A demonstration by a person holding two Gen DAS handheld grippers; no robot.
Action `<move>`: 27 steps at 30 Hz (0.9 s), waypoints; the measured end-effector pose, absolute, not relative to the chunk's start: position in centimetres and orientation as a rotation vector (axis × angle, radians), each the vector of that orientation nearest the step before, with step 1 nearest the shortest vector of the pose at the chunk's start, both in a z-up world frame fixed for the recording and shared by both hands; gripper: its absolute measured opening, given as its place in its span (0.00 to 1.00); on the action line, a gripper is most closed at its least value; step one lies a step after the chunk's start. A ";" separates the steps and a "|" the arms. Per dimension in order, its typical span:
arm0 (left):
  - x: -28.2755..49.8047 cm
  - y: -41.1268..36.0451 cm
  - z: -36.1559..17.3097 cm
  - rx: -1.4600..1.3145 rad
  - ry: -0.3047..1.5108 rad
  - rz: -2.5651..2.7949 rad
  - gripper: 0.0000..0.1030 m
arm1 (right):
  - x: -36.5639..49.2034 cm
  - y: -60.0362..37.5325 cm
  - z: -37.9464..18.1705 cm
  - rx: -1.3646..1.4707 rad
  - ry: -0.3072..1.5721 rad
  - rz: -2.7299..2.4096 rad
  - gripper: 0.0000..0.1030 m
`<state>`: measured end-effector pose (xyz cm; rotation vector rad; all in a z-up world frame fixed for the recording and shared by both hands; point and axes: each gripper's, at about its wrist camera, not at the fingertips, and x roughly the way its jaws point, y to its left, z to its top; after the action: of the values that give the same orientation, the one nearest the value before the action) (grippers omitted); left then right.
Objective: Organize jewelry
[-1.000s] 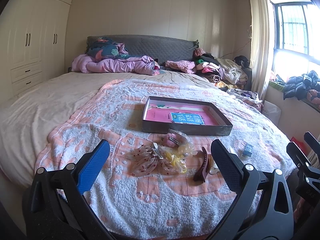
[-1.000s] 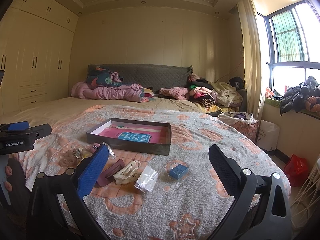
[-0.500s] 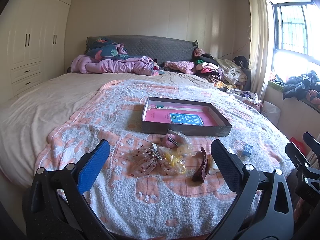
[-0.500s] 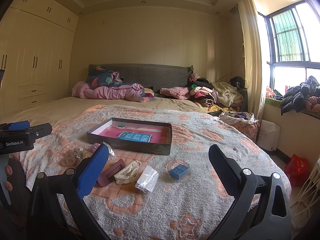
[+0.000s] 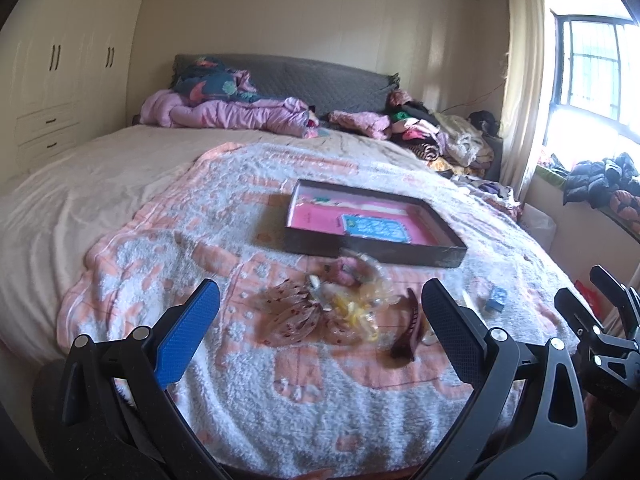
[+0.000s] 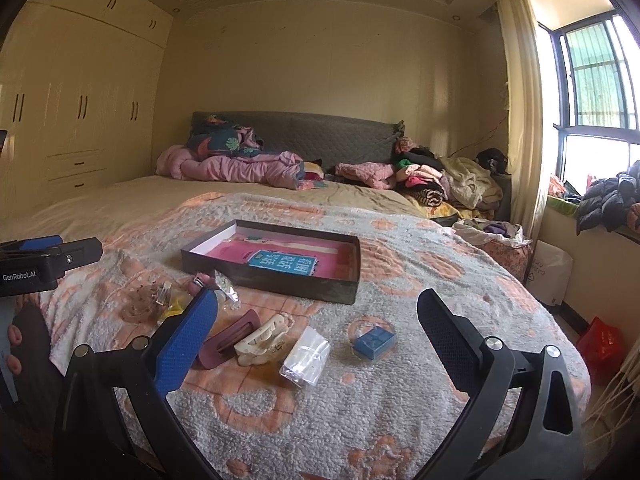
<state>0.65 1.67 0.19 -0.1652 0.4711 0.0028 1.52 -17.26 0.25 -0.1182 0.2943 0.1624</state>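
Note:
A dark shallow box (image 5: pixel 372 250) with a pink lining lies on the bed; it also shows in the right wrist view (image 6: pixel 264 278). In front of it lie hair accessories: a sheer brown bow (image 5: pixel 294 314), a yellow piece (image 5: pixel 354 314), a maroon claw clip (image 5: pixel 408 330) (image 6: pixel 228 338), a cream claw clip (image 6: pixel 264 338), a clear packet (image 6: pixel 306 356) and a small blue box (image 6: pixel 374 340) (image 5: pixel 496 304). My left gripper (image 5: pixel 316 328) is open and empty, short of the bow. My right gripper (image 6: pixel 316 328) is open and empty, short of the clips.
The patterned blanket (image 5: pixel 224 240) covers the bed's near half. Pink bedding (image 5: pixel 224 114) and piled clothes (image 5: pixel 436 136) lie by the headboard. A wardrobe (image 5: pixel 60 76) stands left, a window (image 5: pixel 592 80) right. A red bag (image 6: pixel 602 344) sits on the floor.
Both views have shifted slightly toward the items on the blanket. Both grippers stay open and nothing on the bed has moved.

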 end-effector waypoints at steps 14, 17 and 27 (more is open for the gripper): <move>3.5 5.0 -2.4 -0.146 0.532 0.065 0.89 | 6.3 -15.3 -1.7 -0.157 0.371 0.216 0.94; 4.6 5.5 -3.2 -0.155 0.563 0.049 0.89 | 7.6 -15.6 -2.5 -0.139 0.411 0.206 0.94; 7.8 5.2 -5.2 -0.158 0.610 -0.068 0.89 | 10.5 -17.0 -5.1 -0.084 0.538 0.182 0.94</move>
<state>7.79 5.18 -5.24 -0.1577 0.6099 -0.0678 10.50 -17.00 -5.13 -0.0839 0.5379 0.1822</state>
